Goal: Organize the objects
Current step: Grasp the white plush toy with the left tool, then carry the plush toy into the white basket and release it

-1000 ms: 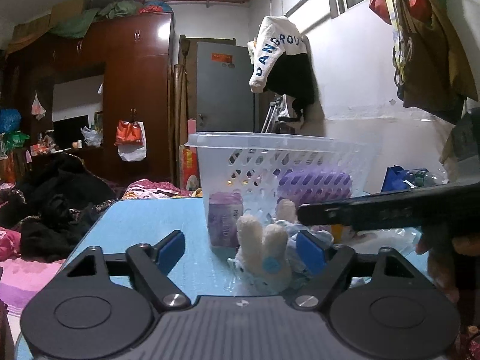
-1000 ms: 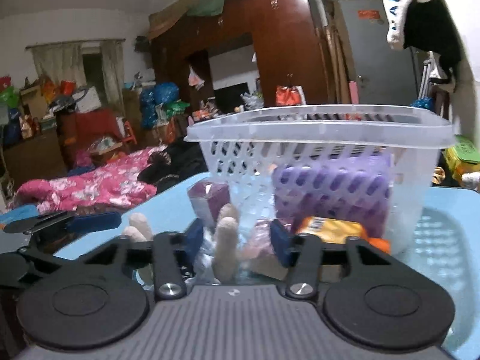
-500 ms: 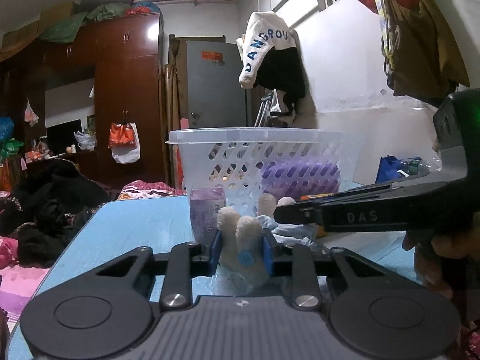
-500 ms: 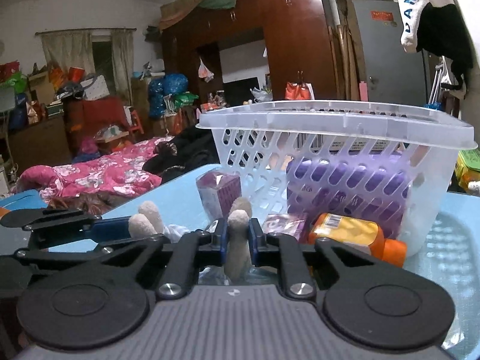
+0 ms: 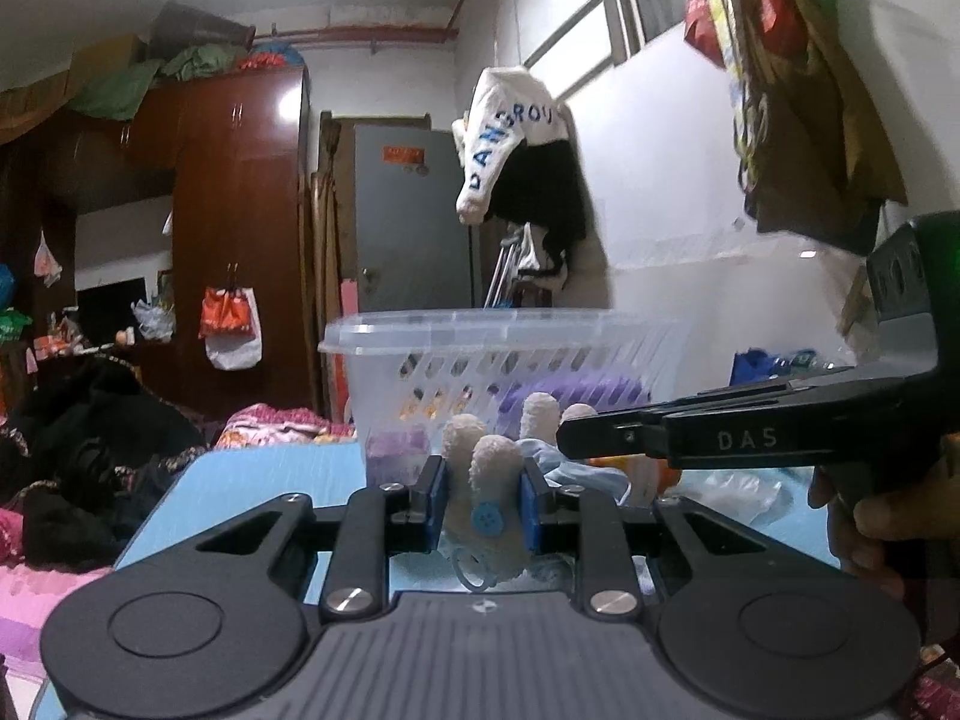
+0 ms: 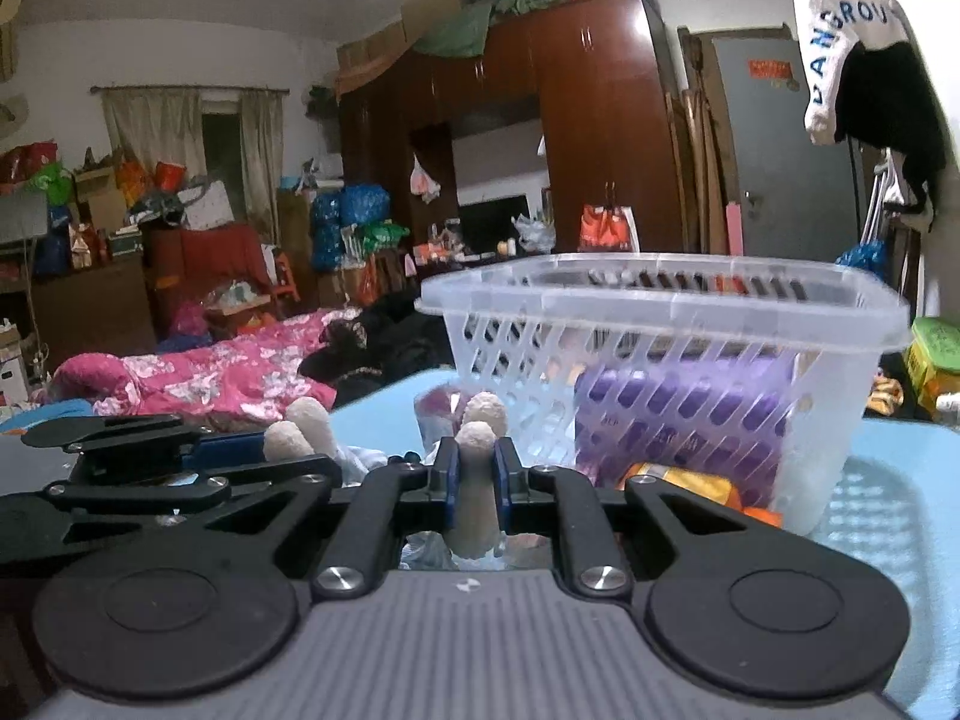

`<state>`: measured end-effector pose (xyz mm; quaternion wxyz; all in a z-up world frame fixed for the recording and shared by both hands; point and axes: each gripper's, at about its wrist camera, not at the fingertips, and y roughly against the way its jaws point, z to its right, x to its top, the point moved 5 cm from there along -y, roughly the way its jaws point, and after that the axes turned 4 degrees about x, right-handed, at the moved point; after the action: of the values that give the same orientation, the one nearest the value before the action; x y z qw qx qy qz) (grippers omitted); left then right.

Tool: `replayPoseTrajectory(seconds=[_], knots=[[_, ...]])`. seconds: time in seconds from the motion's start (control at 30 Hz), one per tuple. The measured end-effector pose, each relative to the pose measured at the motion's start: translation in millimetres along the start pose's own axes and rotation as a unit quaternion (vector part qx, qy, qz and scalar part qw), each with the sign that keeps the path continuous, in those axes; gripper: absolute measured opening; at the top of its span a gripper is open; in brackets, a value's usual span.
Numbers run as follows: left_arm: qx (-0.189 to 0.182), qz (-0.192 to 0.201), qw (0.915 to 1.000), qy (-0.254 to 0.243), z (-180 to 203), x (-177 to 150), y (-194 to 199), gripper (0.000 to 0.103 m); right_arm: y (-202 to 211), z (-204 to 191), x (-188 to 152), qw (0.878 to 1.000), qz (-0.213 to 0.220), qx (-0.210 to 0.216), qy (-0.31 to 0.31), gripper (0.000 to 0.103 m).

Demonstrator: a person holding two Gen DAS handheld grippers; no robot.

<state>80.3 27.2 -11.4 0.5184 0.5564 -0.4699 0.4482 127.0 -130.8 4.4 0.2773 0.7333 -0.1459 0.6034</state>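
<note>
A cream plush toy [image 5: 462, 438] with a blue button lies on the light-blue table [image 5: 252, 492] in front of a clear lattice basket [image 5: 480, 330]. My left gripper [image 5: 483, 498] has its blue pads pressed on two of the toy's limbs, and its jaws are still closing. In the right wrist view my right gripper [image 6: 477, 480] is shut on another upright limb of the plush toy [image 6: 480, 408]. The left gripper [image 6: 180, 450] shows at the left there, holding the other limbs. The right gripper [image 5: 576, 444] reaches in from the right in the left wrist view.
The basket [image 6: 660, 300] holds a purple package [image 6: 678, 414]. A small purple pack [image 5: 396, 450] and an orange packet [image 6: 684, 483] lie at its foot. A person's hand [image 5: 888, 516] holds the right tool. A bed with pink bedding [image 6: 210, 372] lies left of the table.
Both grippers went from open around the plush toy's limbs to shut on them. Neither gripper has visibly shifted along the table.
</note>
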Motion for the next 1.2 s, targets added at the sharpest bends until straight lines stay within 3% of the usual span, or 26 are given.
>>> replayPoseTrajectory(seconds=[0.2, 0.43, 0.7, 0.93, 1.07, 1.2], knots=[[-0.017, 0.03, 0.9994, -0.002, 5.0, 17.7, 10.8, 0.028, 15.9, -1.5, 16.1, 1.0, 0.025, -0.002, 0.008, 0.014], [-0.044, 0.073, 0.9964, 0.0, 9.5, 61.5, 9.0, 0.028, 32.0, 1.4, 53.8, 0.998, 0.058, -0.016, 0.033, 0.013], [-0.045, 0.091, 0.9948, -0.013, 4.1, 128.5, -35.3, 0.028, 5.7, 20.3, 116.5, 0.995, 0.065, -0.05, 0.048, 0.013], [-0.016, 0.035, 0.9991, -0.017, -12.2, 150.6, -111.6, 0.028, -62.8, 60.2, 142.7, 0.996, 0.025, -0.078, 0.019, 0.013], [0.001, -0.011, 0.9999, -0.009, -23.6, 139.7, -151.6, 0.026, -89.0, 84.7, 129.2, 0.997, -0.002, -0.082, -0.016, 0.013], [0.012, -0.033, 0.9993, 0.006, -33.2, 128.4, -164.1, 0.026, -100.7, 90.7, 114.3, 0.996, -0.02, -0.083, -0.035, 0.013]])
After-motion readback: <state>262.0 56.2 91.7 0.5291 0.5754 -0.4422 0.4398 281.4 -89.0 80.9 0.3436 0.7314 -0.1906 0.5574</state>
